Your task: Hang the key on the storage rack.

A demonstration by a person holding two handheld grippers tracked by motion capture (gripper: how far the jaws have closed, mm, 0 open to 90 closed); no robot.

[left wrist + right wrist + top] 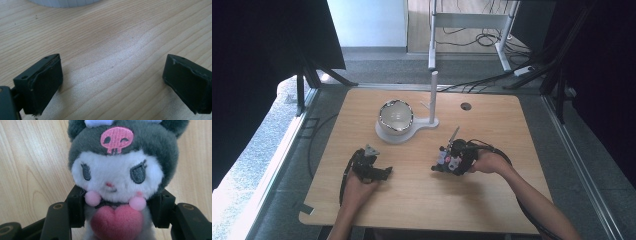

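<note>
Plush toy (pixel 117 177) lies well short of bowl (pixel 395 116).

We see our right gripper (pixel 115 207) clamped on a plush toy (pixel 120 175) just below its head, jaws pressing both sides of the body. The toy faces us over the wooden table (pixel 30 165), holding a pink heart (pixel 116 221).

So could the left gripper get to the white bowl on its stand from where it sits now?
Probably yes. The left gripper rests open on the table, and bare wood lies between it and the bowl. The right gripper, shut on the plush toy, sits off to the side, out of that path.
</note>
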